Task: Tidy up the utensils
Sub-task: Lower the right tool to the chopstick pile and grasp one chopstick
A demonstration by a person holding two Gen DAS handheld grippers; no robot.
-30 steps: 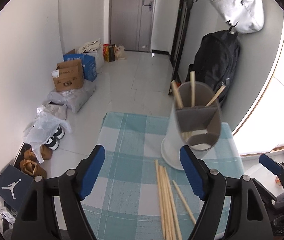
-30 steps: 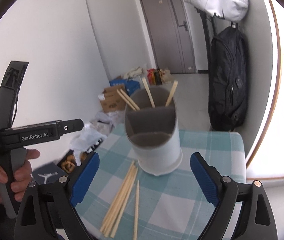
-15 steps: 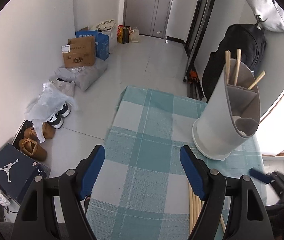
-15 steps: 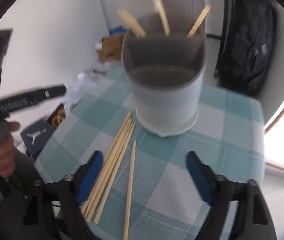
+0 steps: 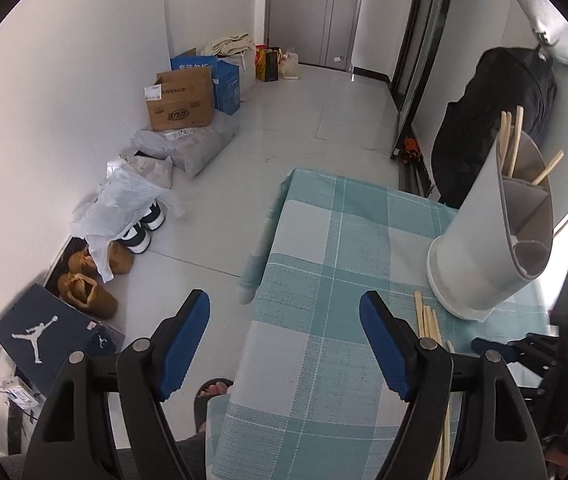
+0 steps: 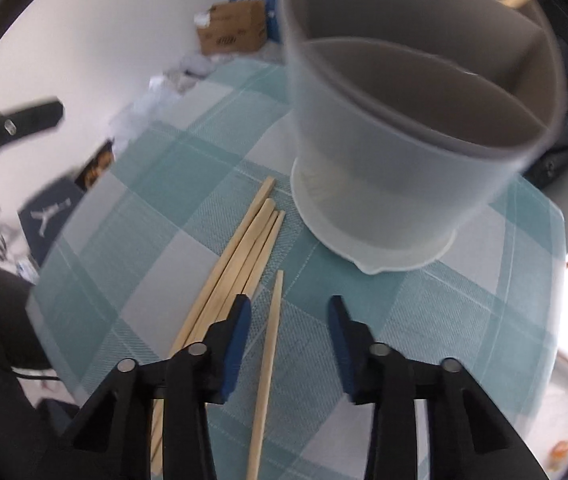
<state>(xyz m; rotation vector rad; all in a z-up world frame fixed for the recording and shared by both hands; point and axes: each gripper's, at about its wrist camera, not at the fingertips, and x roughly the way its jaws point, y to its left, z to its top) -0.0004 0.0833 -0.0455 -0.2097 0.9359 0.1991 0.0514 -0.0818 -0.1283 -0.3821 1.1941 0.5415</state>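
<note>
Near the counter [image 6: 423, 320] edge, right gripper [image 6: 289, 336] has dropped lower, jaws just closing, straddling a lone chopstick [image 6: 270, 344] ungripped; left gripper [image 5: 284, 344] wide open, empty; holder [image 6: 403, 120] now close ahead.

On the table lie five loose chopsticks [image 6: 240, 264] (four side by side, one alone). One holder [image 6: 403, 128] stands there, with three sticks [image 5: 511, 144] poking out. On the floor sit two cardboard boxes [image 5: 180, 100] and one shoe box [image 5: 44, 336].
</note>
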